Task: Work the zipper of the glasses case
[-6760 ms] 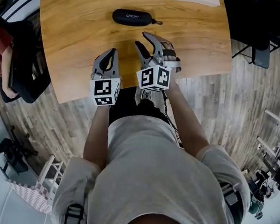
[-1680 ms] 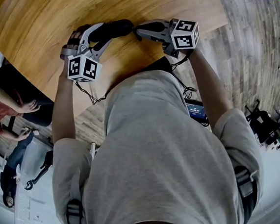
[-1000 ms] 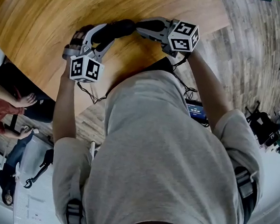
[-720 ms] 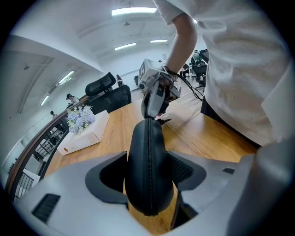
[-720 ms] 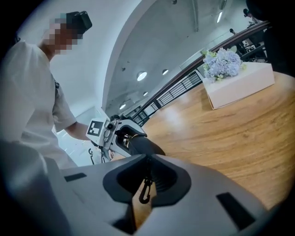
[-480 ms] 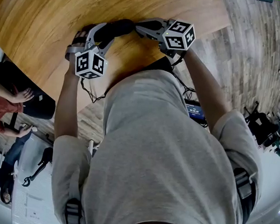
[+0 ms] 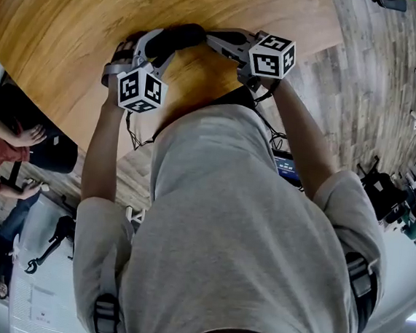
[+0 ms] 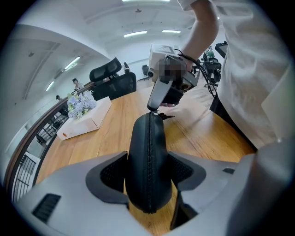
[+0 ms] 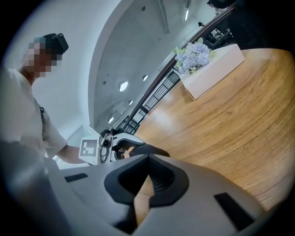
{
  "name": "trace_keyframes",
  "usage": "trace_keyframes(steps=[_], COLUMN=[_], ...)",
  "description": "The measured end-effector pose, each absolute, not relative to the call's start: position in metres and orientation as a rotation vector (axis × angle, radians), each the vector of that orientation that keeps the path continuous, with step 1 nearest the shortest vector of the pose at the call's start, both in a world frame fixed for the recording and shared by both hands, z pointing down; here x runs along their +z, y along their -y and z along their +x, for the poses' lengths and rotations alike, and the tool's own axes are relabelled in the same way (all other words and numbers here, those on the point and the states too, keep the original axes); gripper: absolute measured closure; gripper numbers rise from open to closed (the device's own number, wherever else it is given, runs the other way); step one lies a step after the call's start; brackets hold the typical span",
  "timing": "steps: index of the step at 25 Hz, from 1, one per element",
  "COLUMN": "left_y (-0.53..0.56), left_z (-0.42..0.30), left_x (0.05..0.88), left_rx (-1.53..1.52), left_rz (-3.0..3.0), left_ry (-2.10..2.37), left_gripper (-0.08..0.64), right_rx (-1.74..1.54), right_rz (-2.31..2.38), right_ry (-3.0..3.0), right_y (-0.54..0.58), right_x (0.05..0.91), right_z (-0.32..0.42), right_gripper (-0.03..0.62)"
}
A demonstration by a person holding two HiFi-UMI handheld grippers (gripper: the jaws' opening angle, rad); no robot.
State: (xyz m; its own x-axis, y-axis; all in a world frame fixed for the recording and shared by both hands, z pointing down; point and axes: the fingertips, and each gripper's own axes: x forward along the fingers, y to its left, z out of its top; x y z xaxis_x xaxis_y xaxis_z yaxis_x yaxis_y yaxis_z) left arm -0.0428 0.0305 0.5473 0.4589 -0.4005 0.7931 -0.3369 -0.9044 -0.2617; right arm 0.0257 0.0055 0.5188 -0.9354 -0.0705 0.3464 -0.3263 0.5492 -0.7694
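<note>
The black glasses case (image 7: pixel 174 38) lies near the table's front edge. My left gripper (image 7: pixel 150 47) is shut on it. In the left gripper view both pads press the sides of the glasses case (image 8: pixel 148 156), and its zipper seam runs up the middle toward the far end. There my right gripper (image 8: pixel 155 108) comes in with its jaws shut on the small zipper pull (image 8: pixel 161 115). In the right gripper view the right gripper (image 9: pixel 147 160) shows its tips pressed together, and the dark glasses case (image 9: pixel 150 149) just beyond them. The pull itself is hidden there.
A white box with flowers (image 8: pixel 83 120) stands farther along the wooden table (image 7: pixel 69 17). Black office chairs (image 8: pixel 113 78) stand behind the table. The table's edge runs just below the case, with plank floor (image 7: pixel 370 82) to the right. Seated people (image 7: pixel 5 142) are at the left.
The left gripper with the case has shifted slightly up and to the right. The right gripper has stayed at the case's right end.
</note>
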Motion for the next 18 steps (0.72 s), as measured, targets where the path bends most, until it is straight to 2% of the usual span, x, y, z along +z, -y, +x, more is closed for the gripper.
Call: trace_keyframes(steps=[10, 18], left_y=[-0.025, -0.023], left_z=[-0.033, -0.041], left_x=[0.549, 0.556], left_rx=[-1.506, -1.372], left_rz=[-2.587, -2.683], left_ry=[-0.714, -0.853], left_gripper=[0.281, 0.279], right_rx=[1.165, 1.089], right_rz=[0.328, 0.381], right_ry=[2.526, 2.495], right_y=[-0.010, -0.004], right_x=[0.508, 0.514], right_z=[0.012, 0.019], right_gripper=[0.568, 0.568])
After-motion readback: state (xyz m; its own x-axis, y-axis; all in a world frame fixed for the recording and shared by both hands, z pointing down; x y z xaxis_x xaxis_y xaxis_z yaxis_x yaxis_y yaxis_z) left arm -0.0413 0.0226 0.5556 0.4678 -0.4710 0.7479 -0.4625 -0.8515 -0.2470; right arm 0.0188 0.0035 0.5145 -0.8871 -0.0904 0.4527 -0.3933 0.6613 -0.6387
